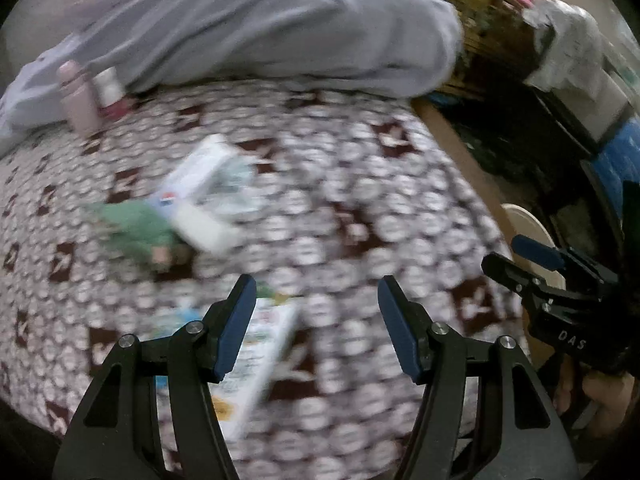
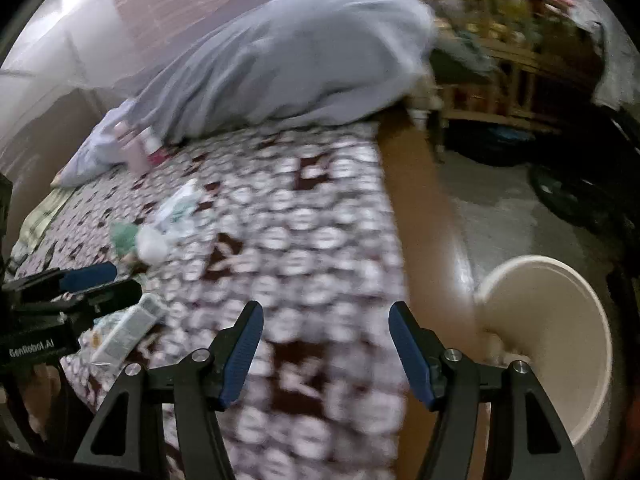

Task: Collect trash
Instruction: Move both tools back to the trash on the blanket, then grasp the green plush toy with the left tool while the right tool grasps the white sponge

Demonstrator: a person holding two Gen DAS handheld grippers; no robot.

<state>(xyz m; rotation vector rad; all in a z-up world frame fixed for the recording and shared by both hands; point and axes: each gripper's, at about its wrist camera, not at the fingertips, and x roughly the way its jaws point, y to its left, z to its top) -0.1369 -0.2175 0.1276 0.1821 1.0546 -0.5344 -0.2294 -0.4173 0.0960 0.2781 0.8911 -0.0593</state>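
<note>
Left wrist view: left tongs [image 1: 316,322] standing apart, gripping nothing, hovering over patterned bed [image 1: 360,184]. Flat wrapper [image 1: 256,356] lying just under left finger; white carton [image 1: 200,196] and green scrap [image 1: 136,228] lying farther up bed.

Right wrist view: right tongs [image 2: 326,346] gaping, holding nothing. Cream bin [image 2: 560,344] sitting beside bed edge, showing no trash inside. Judging collection barely starting; all litter remaining on bed.
</note>
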